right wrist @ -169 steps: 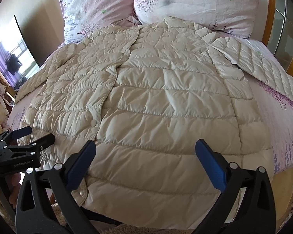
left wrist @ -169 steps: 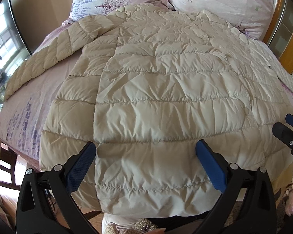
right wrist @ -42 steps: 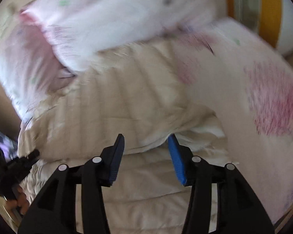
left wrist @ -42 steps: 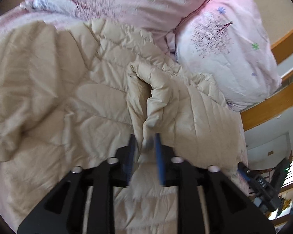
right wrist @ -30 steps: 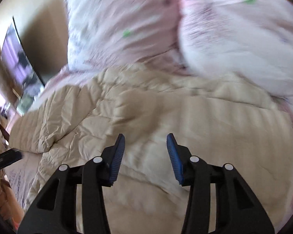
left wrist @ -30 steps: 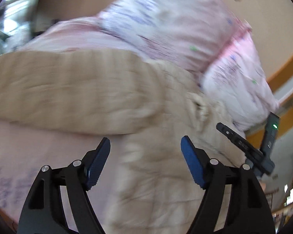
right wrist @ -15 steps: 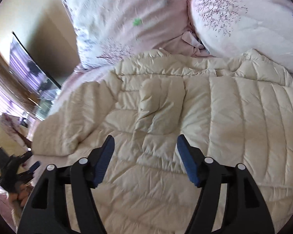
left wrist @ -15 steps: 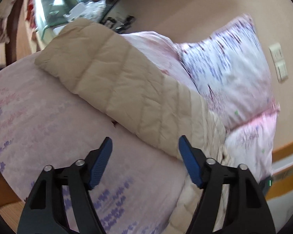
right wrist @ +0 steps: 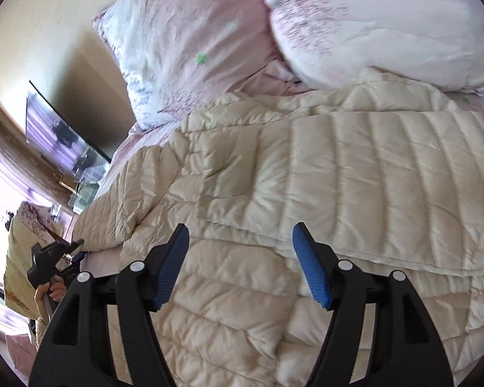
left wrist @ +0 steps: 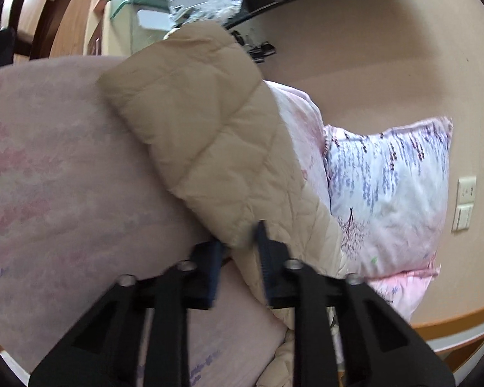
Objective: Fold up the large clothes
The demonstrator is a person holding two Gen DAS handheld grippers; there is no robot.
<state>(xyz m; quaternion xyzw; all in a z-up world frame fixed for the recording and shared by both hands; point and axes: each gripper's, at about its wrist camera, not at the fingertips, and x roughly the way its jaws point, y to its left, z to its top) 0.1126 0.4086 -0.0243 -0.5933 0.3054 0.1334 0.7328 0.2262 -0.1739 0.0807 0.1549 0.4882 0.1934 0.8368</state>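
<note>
A beige quilted down jacket (right wrist: 306, 187) lies on the bed, its right sleeve folded across the body. Its left sleeve (left wrist: 203, 135) stretches out over the pink bedsheet (left wrist: 48, 177). My left gripper (left wrist: 238, 242) is shut on the edge of that sleeve, partway along it. It also shows in the right wrist view (right wrist: 77, 245) at the far left, at the sleeve. My right gripper (right wrist: 240, 238) is open and empty, hovering above the jacket's middle.
Two floral pink pillows (right wrist: 209, 32) lie at the head of the bed, one also in the left wrist view (left wrist: 387, 193). A glass cabinet with clutter (left wrist: 177, 0) stands beyond the sleeve's cuff. A beige wall with a switch (left wrist: 464, 203) is behind.
My left gripper has closed its jaws on the left sleeve; half a second ago it was open above it. My right gripper has stayed open and shifted slightly over the jacket.
</note>
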